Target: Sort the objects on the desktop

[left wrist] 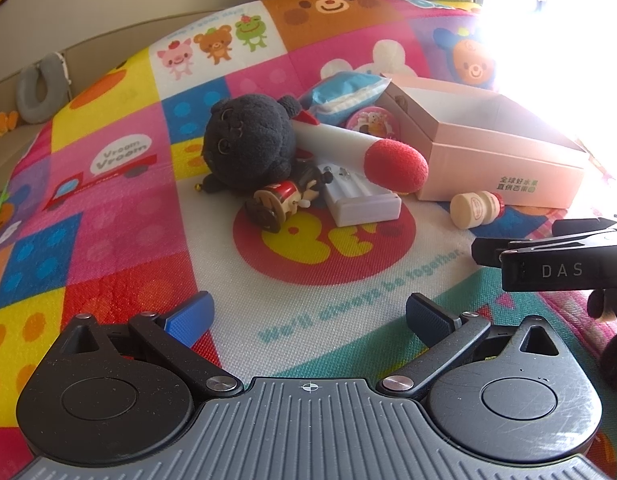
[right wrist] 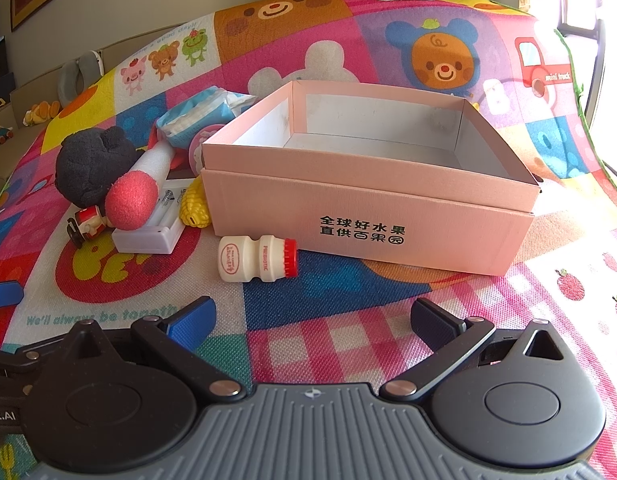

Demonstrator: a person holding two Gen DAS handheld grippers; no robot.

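Your left gripper (left wrist: 308, 320) hangs over the patchwork play mat (left wrist: 120, 216) with its blue-padded fingers spread wide and nothing between them. Your right gripper (right wrist: 312, 320) is the same: splayed apart, empty, just above the mat.

From the right wrist view, the pink cardboard box (right wrist: 372, 216) sits at about 12 o'clock, its lid off and its white inside bare. The small yogurt bottle (right wrist: 258, 264) lies on its side at roughly 11 o'clock, just in front of the box's front wall, red cap pointing right (whether it touches the box, you cannot tell from here).

The rest of the clutter is heaped at 10 o'clock, left of the box. The black plush toy (right wrist: 90, 164) lies at the far left with the toy microphone (right wrist: 138, 192) leaning across it, red foam head toward you. Under the microphone's head rests the white battery case (right wrist: 152, 236), and the yellow toy corn (right wrist: 194, 208) sits against the box's left corner. A small figurine (right wrist: 86, 228) lies tipped over beside the case. Behind the heap are a blue tissue pack (right wrist: 196, 114) and a round pink badge (right wrist: 200, 148), close to the box's left wall.

In the left wrist view, the right gripper's black body shows at 3 o'clock.
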